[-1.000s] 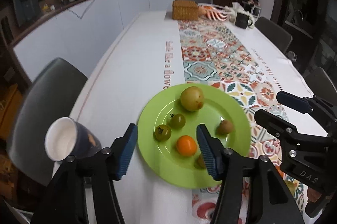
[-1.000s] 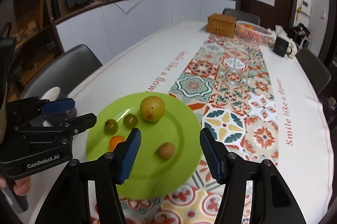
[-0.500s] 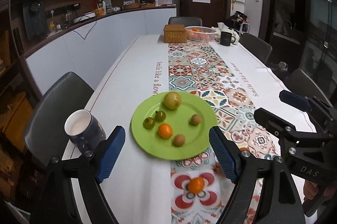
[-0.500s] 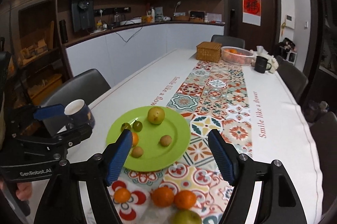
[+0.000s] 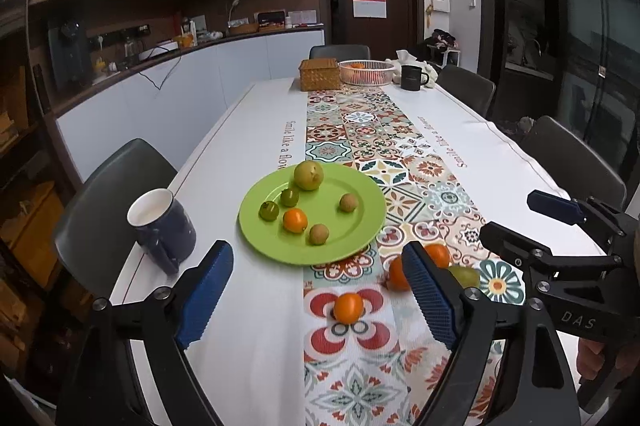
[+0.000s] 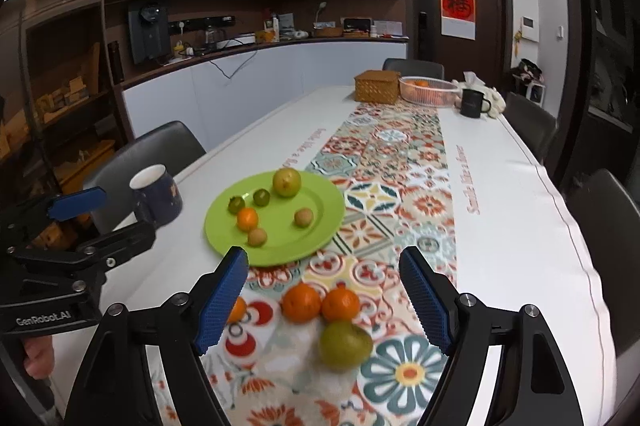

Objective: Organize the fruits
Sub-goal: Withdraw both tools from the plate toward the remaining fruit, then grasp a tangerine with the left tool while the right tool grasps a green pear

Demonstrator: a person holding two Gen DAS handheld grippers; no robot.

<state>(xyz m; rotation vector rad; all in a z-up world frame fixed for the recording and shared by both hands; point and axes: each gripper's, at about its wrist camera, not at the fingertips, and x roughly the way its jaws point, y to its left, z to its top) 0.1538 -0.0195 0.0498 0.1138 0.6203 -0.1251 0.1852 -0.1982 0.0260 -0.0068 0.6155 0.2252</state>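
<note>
- Landmark: the green plate (image 5: 352,246) on the table (image 5: 248,130), lying half on the patterned runner (image 5: 360,134).
- On the plate: one large yellow-green fruit (image 5: 308,175) at the far rim, two small green fruits (image 5: 279,204) on its left part, a small orange (image 5: 295,220) near the middle, and two small brown fruits (image 5: 333,218), one right of centre and one toward the near rim.
- Off the plate, on the runner at the near side: three oranges (image 6: 301,302) and one green pear-like fruit (image 6: 345,344). A fourth, smaller orange (image 5: 348,308) lies near and slightly left of these.
- A dark blue mug (image 5: 162,226) stands left of the plate, just apart from its rim.
- Left gripper (image 5: 316,300): jaws wide apart, just been opening, nothing between the pads. It hangs on the near side of the plate.
- Right gripper (image 6: 324,300): jaws wide apart, just been opening, nothing gripped. It hangs over the loose fruit near the plate.
- Step in hand, as judged: between placements, with both grippers empty and selecting the next fruit.
- Next move, as judged: lower one gripper over a loose orange, centre the fruit between the pads, close gently because round fruit can roll, then carry it to a bare part of the plate.
</note>
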